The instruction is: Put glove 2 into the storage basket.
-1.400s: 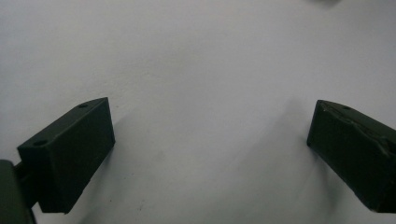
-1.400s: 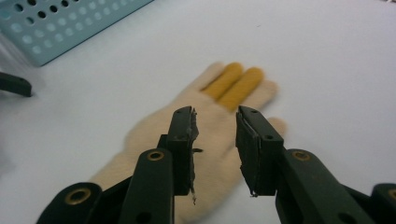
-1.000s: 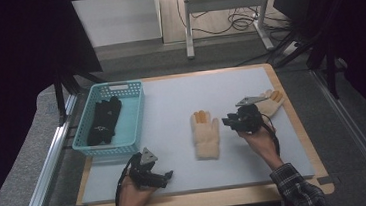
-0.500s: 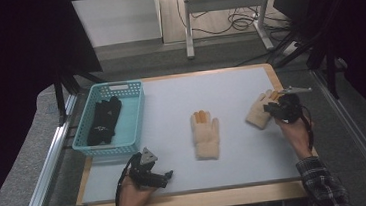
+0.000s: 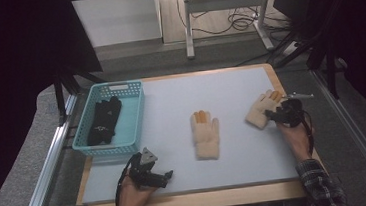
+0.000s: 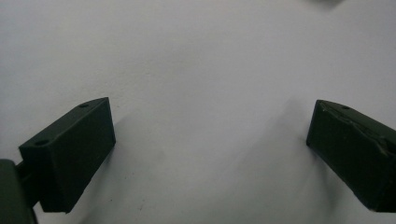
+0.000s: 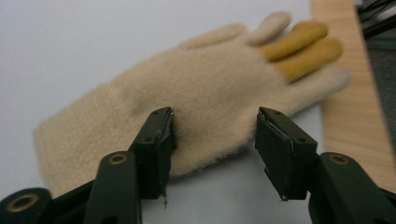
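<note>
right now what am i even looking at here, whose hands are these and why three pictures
No robot here: a person at a table holds a hand-operated two-jaw claw in each hand. The high view looks down from above the person's side. The left claw rests near the front edge, jaws open over bare grey mat. The right claw sits at the cuff end of a cream knit glove with orange fingertips near the right edge.

The other two pictures come from cameras riding on each claw, looking along its black jaws. In the right gripper view the jaws have just been opening and straddle the glove's edge without pinching it, so nothing is held.

Also on the mat: a matching glove in the middle, and a teal basket at left holding dark gloves.
</note>
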Motion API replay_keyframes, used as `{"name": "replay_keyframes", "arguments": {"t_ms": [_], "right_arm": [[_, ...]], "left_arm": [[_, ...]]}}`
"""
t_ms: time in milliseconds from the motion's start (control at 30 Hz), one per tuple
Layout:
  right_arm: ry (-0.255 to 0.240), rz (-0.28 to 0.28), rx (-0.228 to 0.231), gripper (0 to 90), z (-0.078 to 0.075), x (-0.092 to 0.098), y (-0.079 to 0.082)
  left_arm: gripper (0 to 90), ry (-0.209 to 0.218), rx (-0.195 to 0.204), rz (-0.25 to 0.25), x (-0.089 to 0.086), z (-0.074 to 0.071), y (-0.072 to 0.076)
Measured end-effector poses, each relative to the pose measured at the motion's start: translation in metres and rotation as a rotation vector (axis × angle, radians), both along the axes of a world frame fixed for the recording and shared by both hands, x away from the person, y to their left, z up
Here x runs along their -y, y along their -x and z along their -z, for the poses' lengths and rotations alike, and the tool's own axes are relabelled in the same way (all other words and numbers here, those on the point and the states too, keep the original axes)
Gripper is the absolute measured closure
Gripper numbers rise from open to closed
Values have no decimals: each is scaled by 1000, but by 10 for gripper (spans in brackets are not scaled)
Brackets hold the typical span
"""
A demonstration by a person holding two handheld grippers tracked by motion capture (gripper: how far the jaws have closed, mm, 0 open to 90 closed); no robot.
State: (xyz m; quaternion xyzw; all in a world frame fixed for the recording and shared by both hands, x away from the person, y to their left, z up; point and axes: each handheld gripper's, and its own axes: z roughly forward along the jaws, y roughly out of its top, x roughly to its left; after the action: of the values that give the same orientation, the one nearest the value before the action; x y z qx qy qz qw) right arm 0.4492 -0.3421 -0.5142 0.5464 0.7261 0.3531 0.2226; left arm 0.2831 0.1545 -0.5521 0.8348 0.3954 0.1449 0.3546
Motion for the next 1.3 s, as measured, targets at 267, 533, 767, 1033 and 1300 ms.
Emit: {"name": "replay_keyframes", "arguments": {"t_ms": [267, 533, 767, 1033, 1300], "right_arm": [[-18, -21, -7, 854, 7, -9, -1], [-26, -80, 23, 866, -17, -13, 10], [7, -189, 26, 866, -54, -26, 33], [15, -339, -20, 865, -63, -62, 45], [53, -469, -57, 864, -53, -98, 55]], "left_arm": [[18, 0, 0, -1, 0, 0, 0], [18, 1, 0, -1, 0, 0, 0], [19, 1, -1, -2, 0, 0, 0], [19, -1, -1, -1, 0, 0, 0], [19, -1, 0, -2, 0, 0, 0]]}}
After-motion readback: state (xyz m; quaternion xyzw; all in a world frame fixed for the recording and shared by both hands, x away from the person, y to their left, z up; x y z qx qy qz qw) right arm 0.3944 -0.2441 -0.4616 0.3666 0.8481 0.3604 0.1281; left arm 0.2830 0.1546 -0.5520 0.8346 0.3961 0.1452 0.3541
